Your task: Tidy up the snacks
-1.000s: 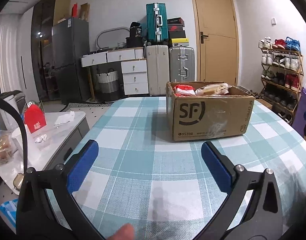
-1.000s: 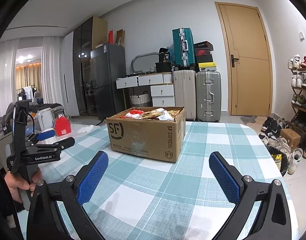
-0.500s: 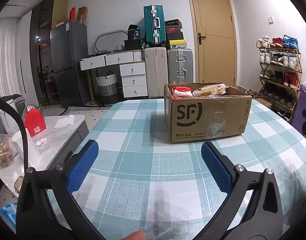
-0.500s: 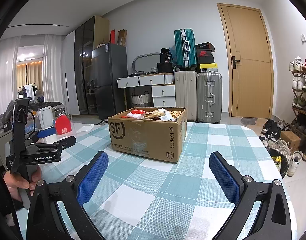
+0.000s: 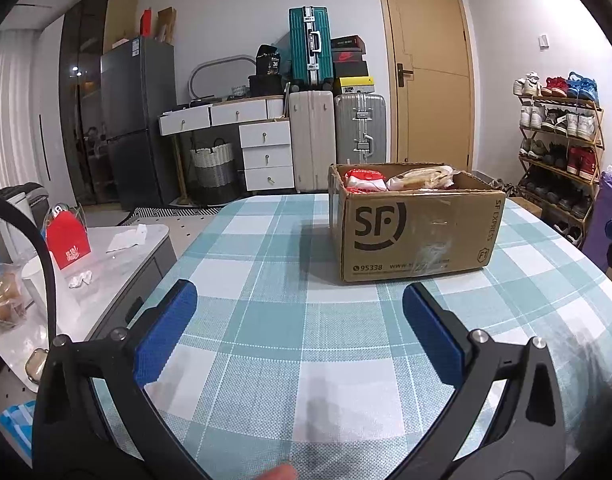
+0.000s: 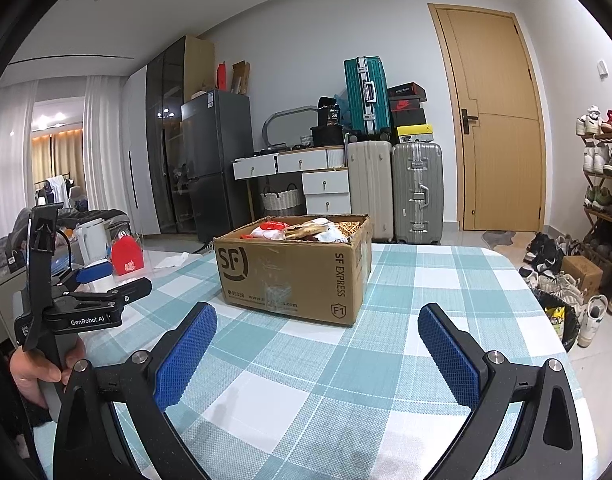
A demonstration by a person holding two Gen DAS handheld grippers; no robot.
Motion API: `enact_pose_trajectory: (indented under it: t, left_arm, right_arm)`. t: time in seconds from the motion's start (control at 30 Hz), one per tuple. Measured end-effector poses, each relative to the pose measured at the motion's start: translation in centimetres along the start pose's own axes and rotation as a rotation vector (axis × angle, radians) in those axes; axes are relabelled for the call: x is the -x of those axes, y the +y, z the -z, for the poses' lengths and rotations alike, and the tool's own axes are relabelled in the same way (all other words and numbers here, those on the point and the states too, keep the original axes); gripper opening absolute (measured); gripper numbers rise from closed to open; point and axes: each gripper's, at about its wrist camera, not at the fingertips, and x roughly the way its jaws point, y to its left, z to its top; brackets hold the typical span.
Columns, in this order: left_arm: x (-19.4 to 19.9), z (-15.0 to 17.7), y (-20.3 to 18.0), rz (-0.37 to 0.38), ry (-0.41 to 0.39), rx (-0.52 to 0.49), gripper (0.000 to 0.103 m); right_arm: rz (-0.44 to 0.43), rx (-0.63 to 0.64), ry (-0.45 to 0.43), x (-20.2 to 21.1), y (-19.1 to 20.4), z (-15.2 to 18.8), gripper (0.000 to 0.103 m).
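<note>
An open brown cardboard box (image 5: 416, 232) (image 6: 294, 270) marked SF stands on the teal checked tablecloth (image 5: 282, 320) (image 6: 406, 320). Snack packets fill it: a red and white bag (image 5: 365, 180) and a tan wrapped pack (image 5: 422, 176), seen heaped as several packets (image 6: 306, 230) in the right wrist view. My left gripper (image 5: 300, 308) hovers open over the cloth, short of the box and empty. Open and empty too, my right gripper (image 6: 318, 324) sits in front of the box. In the right wrist view a hand holds the left gripper (image 6: 106, 280) at the far left.
A low white side table (image 5: 118, 248) left of the table carries a red carton (image 5: 68, 238), a kettle and bagged food. Suitcases (image 5: 358, 128), drawers, a fridge and a door stand at the back. A shoe rack (image 5: 558, 148) and a bin (image 6: 558, 320) are on the right.
Both views have tilted up slightly, so the box sits a little lower in frame. Both grippers stay open and empty; the box has not moved.
</note>
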Motion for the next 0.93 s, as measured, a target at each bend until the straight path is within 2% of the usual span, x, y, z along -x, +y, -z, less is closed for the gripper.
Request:
enact_pose_trajectory:
  t: [0.73, 0.93]
  left_arm:
    - [-0.21, 0.1, 0.13, -0.003, 0.006, 0.001, 0.103]
    - [-0.05, 0.16, 0.2, 0.012, -0.015, 0.002, 0.103]
  right_arm:
    - [-0.001, -0.045, -0.003, 0.05, -0.74, 0.0, 0.103]
    - [0.001, -0.044, -0.001, 0.12, -0.82, 0.05, 0.103]
